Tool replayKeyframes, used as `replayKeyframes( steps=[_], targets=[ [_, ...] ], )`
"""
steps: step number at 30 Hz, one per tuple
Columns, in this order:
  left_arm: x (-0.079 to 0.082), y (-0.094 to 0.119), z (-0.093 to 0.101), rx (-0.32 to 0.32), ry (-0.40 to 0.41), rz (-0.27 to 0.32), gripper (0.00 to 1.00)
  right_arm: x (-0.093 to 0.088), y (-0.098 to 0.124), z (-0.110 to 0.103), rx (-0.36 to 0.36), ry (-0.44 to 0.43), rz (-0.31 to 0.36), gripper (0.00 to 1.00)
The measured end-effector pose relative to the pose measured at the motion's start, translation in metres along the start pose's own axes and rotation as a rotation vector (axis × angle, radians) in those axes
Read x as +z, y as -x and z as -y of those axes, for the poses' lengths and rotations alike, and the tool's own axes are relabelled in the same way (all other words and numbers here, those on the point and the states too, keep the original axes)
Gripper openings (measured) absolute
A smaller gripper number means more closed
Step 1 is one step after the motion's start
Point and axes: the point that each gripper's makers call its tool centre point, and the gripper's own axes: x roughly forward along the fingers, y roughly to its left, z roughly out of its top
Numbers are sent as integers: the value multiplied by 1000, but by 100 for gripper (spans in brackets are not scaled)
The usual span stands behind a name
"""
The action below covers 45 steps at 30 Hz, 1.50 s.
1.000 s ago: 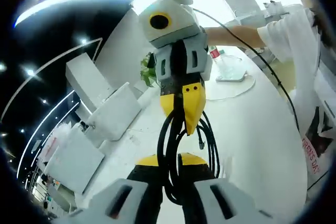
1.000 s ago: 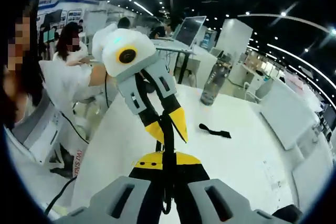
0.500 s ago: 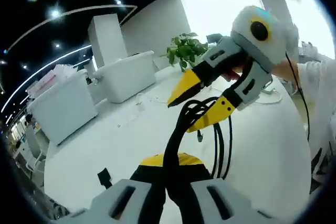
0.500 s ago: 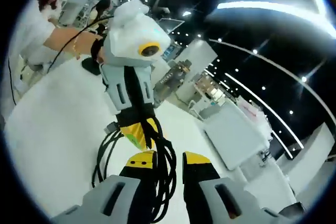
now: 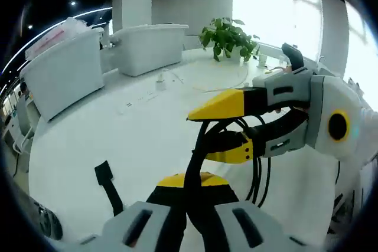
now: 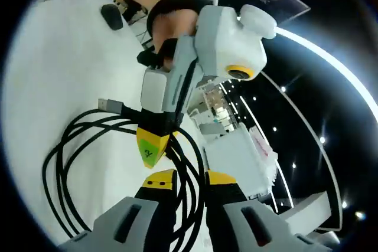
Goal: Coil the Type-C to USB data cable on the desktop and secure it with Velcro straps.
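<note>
Now the right claw (image 5: 233, 125) has parted off the cable (image 6: 88, 163), whose coil the left claw (image 6: 155, 146) keeps pinched.

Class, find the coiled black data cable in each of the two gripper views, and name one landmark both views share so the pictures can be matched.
Left gripper view: the coiled black data cable hangs right of centre, rising from the left gripper at the bottom.
Right gripper view: its loops spread across the lower left, silver USB plug at the top.
Shared landmark: the white tabletop.
</note>
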Motion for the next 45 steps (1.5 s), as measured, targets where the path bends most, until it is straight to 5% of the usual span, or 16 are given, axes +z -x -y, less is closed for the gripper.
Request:
replayKeyframes(
  steps=[6, 11, 13, 17, 23, 28, 32, 39, 42, 45],
  targets=[
    [-10, 1, 0, -50, 98, -29, 6, -1, -12, -10, -15, 106, 9, 11],
    [-15, 0, 1, -49, 100, -21, 6, 0, -12, -18, 52, 59, -3, 7],
    [-9, 0, -2, 13, 30, 42, 7, -6, -11, -24, 110, -29, -29, 7],
    [-2, 2, -2, 175, -237, 139, 11, -10, -8, -28, 183, -205, -41, 6],
    [-5, 6, -5, 352, -588, 116, 15, -3, -8, -31, 239, -257, -44, 5],
    [-9, 25, -24, 475, -687, 66, 8, 18, -21, -30, 262, -294, -14, 6],
    [-1, 47, -52, 479, -628, 104, 6, 35, -43, -14, 219, -365, 51, 6],
    [-8, 51, -101, 496, -623, 44, 5, 36, -92, -15, 223, -541, 56, 9],
    [-12, 50, -113, 483, -572, 41, 5, 35, -92, -3, 144, -665, 98, 18],
    [-17, 50, -122, 479, -549, 33, 5, 38, -74, 13, 59, -656, 173, 22]
  ],
)
